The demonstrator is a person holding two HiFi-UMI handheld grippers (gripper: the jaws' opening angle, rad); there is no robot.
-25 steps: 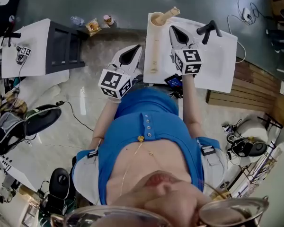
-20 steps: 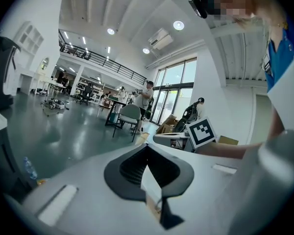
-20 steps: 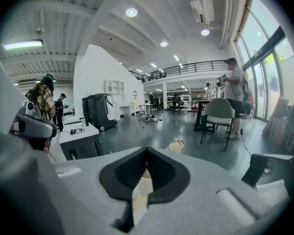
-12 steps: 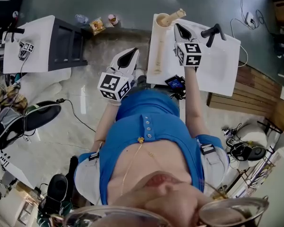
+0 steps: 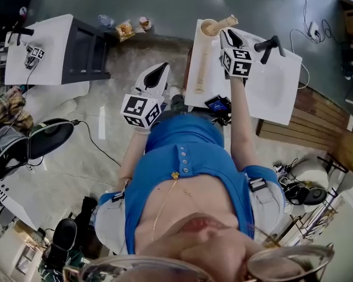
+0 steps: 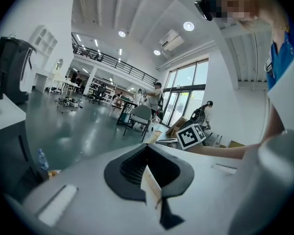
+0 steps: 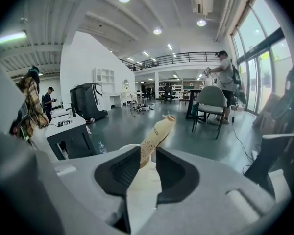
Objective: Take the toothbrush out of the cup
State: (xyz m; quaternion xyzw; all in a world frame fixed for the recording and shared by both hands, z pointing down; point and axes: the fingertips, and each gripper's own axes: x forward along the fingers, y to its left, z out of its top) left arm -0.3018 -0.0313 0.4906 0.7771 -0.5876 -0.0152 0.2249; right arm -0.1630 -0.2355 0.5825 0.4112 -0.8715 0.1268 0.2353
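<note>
- White table (image 5: 272,86) carries the cup (image 5: 208,27), toothbrush (image 5: 226,22) leaning out of it.
- Right gripper (image 5: 230,38), arm stretched forward, pinches the toothbrush.
- Left gripper (image 5: 159,72) hangs low off the table, jaws together, empty.

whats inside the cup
A toothbrush leans in the cup, its top sticking out past the rim. Its lower end and the cup's bottom are hidden.

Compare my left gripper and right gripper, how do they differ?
The left gripper has its jaws shut on nothing; the right gripper grips the toothbrush. The left hangs off the table; the right reaches over it by the cup. Both are white with black pads.
</note>
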